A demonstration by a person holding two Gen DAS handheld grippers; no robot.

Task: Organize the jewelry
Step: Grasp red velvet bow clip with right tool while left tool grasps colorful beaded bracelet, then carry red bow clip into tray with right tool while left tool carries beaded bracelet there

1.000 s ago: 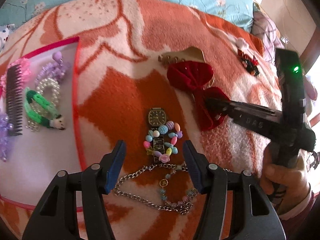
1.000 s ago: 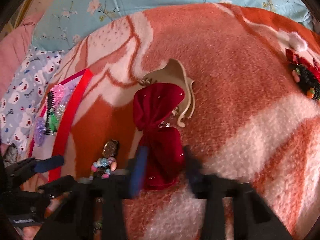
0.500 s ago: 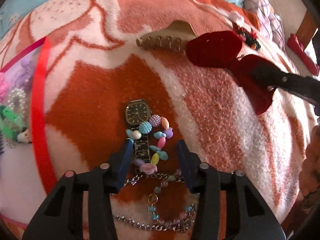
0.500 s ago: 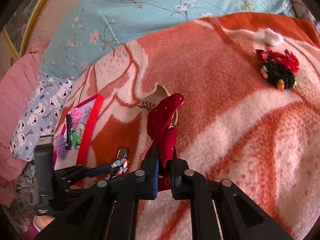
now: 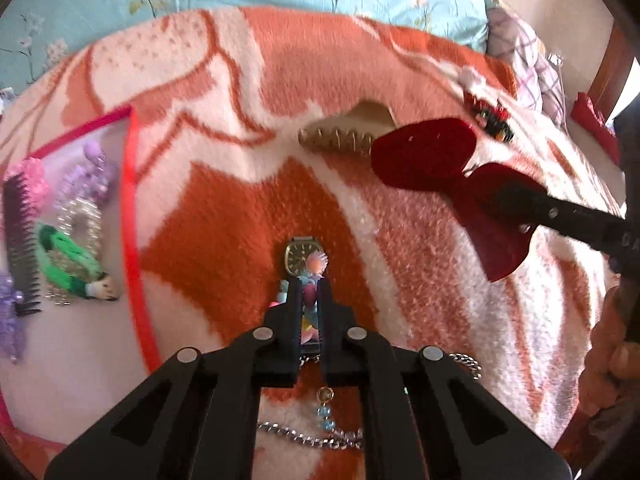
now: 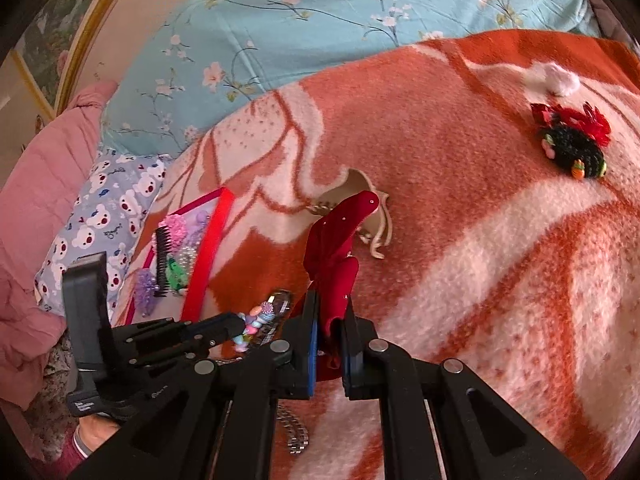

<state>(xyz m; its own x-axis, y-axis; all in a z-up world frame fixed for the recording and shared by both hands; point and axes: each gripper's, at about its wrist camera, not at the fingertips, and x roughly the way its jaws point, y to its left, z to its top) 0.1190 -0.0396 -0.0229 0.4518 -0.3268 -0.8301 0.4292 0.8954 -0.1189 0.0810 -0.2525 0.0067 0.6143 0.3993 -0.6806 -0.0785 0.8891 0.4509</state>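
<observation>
My left gripper (image 5: 309, 286) is shut on a pastel bead bracelet (image 5: 314, 268), held just above a gold-faced watch (image 5: 301, 254) on the orange and white blanket. It also shows in the right wrist view (image 6: 236, 322) with the bracelet (image 6: 256, 318). My right gripper (image 6: 330, 312) is shut on a red velvet bow (image 6: 340, 236) and holds it above the blanket; the bow also shows in the left wrist view (image 5: 432, 156). A red-edged tray (image 5: 132, 208) at the left holds hair ties, a dark comb (image 5: 20, 240) and beads.
A beige claw clip (image 5: 344, 132) lies behind the bow. A silver chain (image 5: 320, 436) with a blue pendant lies under my left gripper. A black and red hair tie (image 6: 572, 148) lies far right. Pillows and blue floral bedding lie beyond.
My left gripper closed on the bead bracelet and lifted it off the watch. My right gripper closed on the red bow and raised it from the blanket.
</observation>
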